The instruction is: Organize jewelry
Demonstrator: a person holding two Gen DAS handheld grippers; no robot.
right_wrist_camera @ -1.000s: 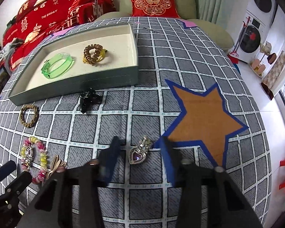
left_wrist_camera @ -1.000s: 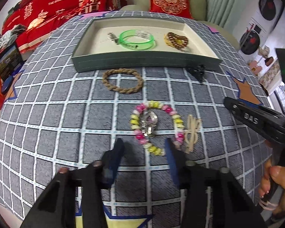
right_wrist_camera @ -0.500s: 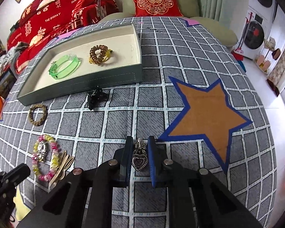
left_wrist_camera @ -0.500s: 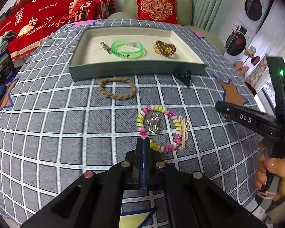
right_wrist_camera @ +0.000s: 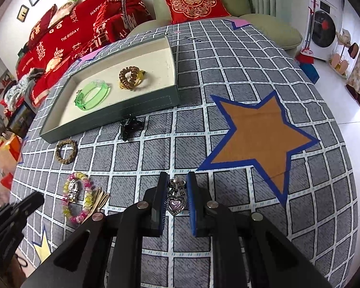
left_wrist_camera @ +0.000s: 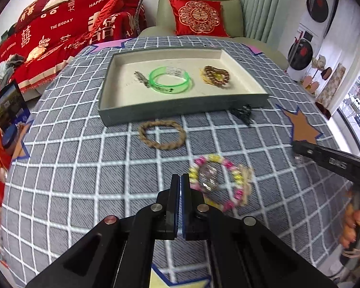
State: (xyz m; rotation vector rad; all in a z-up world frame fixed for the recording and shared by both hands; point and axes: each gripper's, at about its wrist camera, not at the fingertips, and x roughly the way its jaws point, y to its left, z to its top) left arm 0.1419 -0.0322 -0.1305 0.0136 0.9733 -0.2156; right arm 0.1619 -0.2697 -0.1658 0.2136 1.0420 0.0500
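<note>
Where fingers (right_wrist_camera: 192, 206) pinch: purple heart pendant (right_wrist_camera: 175, 200).

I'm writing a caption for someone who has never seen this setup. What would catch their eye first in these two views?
Probably the right gripper, shut on a heart-shaped pendant with a purple stone, beside the big orange star on the checked cloth. Next, the grey tray at the far side, holding a bright green bangle and a brown beaded bracelet. In front of the shut left gripper lies a pink and yellow bead bracelet.
</note>
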